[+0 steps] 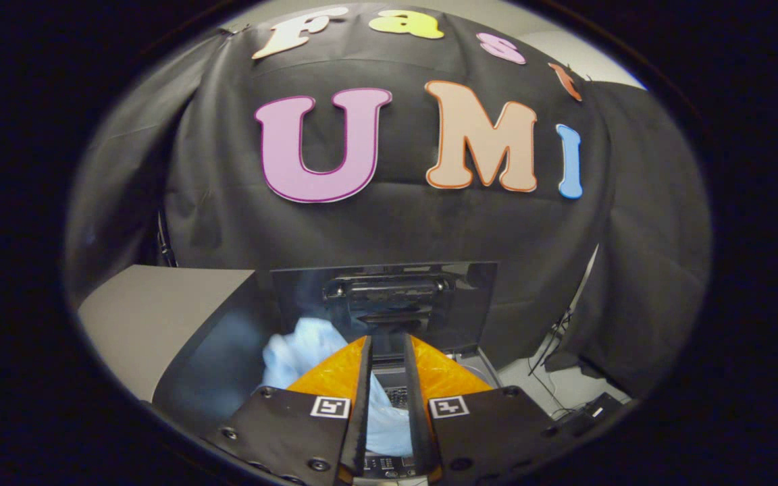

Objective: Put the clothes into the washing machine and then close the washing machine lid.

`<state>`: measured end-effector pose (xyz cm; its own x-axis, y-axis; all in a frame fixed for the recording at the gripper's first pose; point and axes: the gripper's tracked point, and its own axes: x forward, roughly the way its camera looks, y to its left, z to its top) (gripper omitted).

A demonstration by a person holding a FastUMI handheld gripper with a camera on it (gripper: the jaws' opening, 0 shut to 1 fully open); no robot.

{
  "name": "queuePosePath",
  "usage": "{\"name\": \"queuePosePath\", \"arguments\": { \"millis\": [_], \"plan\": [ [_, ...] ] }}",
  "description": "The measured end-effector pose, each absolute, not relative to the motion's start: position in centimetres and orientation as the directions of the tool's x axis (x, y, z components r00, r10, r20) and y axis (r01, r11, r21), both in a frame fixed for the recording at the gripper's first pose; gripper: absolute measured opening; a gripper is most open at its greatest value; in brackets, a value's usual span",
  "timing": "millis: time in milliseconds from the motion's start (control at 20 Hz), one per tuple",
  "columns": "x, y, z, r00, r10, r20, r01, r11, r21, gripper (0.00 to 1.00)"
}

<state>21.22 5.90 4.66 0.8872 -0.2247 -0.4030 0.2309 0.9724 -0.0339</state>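
Two-finger gripper aimed forward over a dark top-loading washing machine, fingers drawn close with a narrow gap. Pale blue crumpled cloth lying just left of the fingers and between their bases, apparently in the drum opening; unclear whether pinched. Glossy dark lid standing upright beyond, likely left raised for loading, closing still to come.

You face a black cloth wall; a grey counter sits at its left, cables trail on pale floor right.
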Motion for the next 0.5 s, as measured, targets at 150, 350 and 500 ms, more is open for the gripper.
{"name": "queuePosePath", "arguments": {
  "millis": [150, 350, 500],
  "plan": [
    [20.9, 5.9, 4.2, 0.885, -0.216, -0.412, 0.226, 0.974, -0.025, 0.28],
    [21.1, 6.6, 4.0, 0.889, -0.196, -0.414, 0.208, 0.978, -0.017, 0.28],
    [21.2, 7.3, 4.2, 0.895, -0.192, -0.404, 0.204, 0.979, -0.013, 0.28]
  ]
}}
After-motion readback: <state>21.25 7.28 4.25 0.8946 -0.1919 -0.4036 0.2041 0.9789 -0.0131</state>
